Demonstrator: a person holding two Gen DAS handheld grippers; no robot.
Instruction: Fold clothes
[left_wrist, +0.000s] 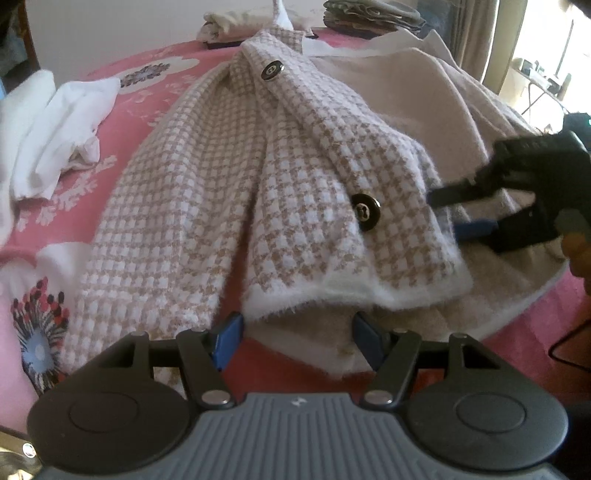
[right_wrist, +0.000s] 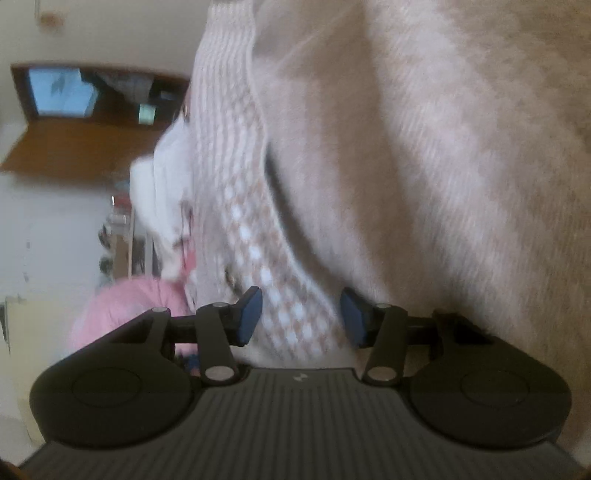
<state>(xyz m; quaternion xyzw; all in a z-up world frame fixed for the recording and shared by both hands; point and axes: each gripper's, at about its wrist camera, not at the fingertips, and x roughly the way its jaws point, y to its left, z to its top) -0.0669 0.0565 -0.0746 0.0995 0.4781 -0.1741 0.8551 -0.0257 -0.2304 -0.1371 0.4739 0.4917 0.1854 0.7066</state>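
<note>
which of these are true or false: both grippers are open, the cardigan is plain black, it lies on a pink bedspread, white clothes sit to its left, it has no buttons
1. Both grippers are open: true. The left gripper and the right gripper both show their fingers apart.
2. The cardigan is plain black: false, it is beige and white houndstooth.
3. It lies on a pink bedspread: true.
4. White clothes sit to its left: true in the left wrist view.
5. It has no buttons: false, a dark button shows.
</note>
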